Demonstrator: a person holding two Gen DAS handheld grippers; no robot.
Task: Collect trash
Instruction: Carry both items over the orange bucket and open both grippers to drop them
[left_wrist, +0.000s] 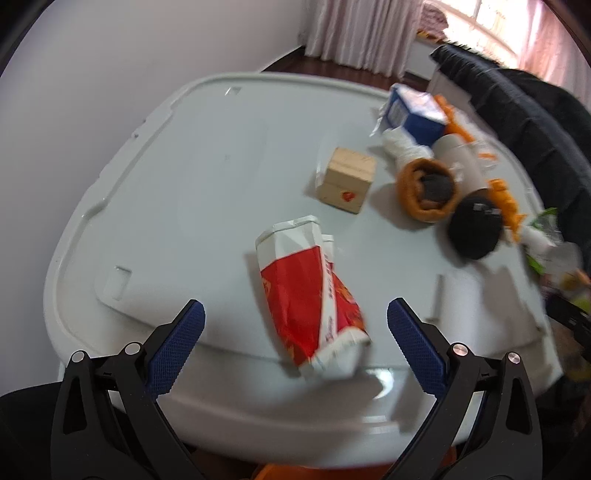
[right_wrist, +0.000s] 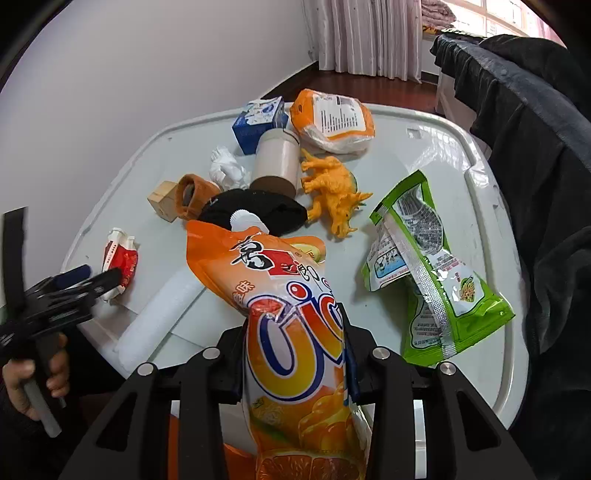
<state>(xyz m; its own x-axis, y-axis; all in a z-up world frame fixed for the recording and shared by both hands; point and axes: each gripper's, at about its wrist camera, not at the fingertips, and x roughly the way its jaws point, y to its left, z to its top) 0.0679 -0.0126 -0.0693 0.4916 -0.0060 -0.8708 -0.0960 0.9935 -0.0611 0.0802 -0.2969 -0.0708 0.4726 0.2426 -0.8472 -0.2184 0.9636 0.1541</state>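
Over the white table (left_wrist: 221, 177), in the left wrist view, the left gripper (left_wrist: 295, 321) is spread wide with nothing between its blue pads, lined up on the crumpled red and white wrapper (left_wrist: 306, 291) near the front edge. From the right wrist view, the right gripper (right_wrist: 295, 325) is clenched on the orange drink pouch (right_wrist: 291, 321), lifted clear; a green wrapper (right_wrist: 424, 273) lies to its right. Judgement: pickup is under way; next, the left should descend, straddle the wrapper and close.
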